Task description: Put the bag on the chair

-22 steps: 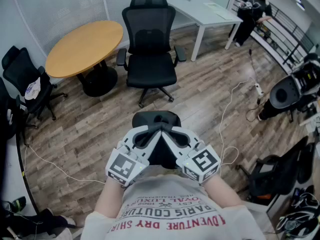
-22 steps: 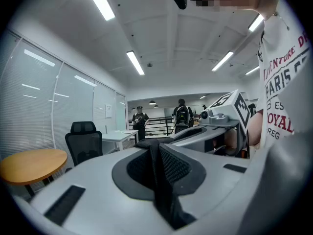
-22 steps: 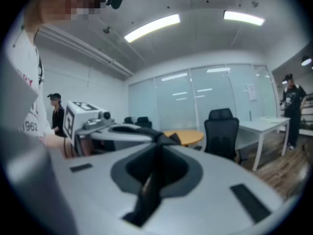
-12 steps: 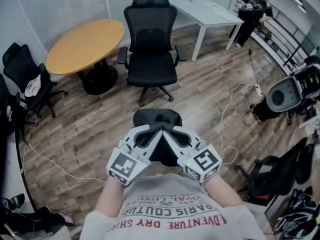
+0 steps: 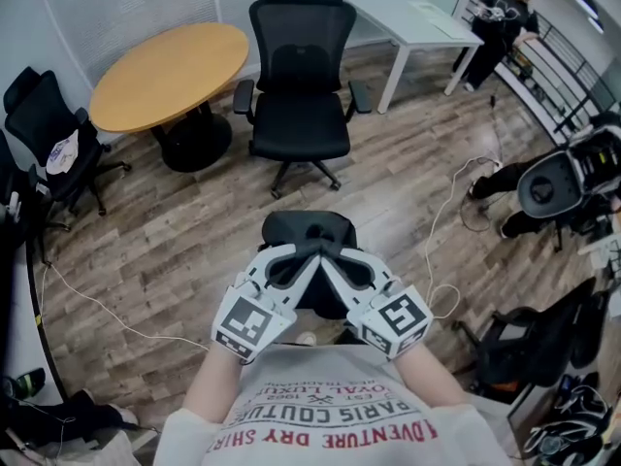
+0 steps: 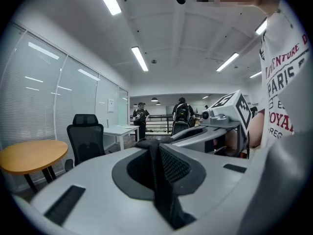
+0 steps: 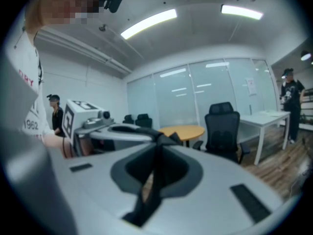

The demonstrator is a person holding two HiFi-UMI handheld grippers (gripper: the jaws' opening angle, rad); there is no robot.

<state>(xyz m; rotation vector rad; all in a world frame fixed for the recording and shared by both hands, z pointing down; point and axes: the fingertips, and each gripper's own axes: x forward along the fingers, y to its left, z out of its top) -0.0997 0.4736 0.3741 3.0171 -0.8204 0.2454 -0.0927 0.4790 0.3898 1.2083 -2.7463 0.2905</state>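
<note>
Carrying is the step in hand: the left gripper (image 5: 297,258) and the right gripper (image 5: 327,258) meet tip to tip at chest height, each with its jaws pinched together on a black strap (image 6: 164,190) of the bag (image 5: 307,228). The bag hangs under the two grippers, above the floor (image 5: 184,250) and well apart from the chair (image 5: 303,115), which stands ahead with its seat free and facing the person.

By my judgement the task is not yet half done. The next move calls for walking the bag forward to the chair, lowering it until the seat takes its weight, and only then letting the jaws part.

Far left, a round desk (image 5: 167,74) has a smooth, warm wood top on a dark pedestal. The chair is black, with a mesh back, padded seat, armrests and a wheeled star base, so it may roll if nudged. The bag looks like soft dark fabric, and its strap is flat woven webbing that folds limply between the grey, hard, smooth jaws. To the right stands a white desk (image 5: 412,29), rectangular and thin-legged. The floor is grey-brown plank, crossed by a pale cable (image 5: 439,216).
</note>
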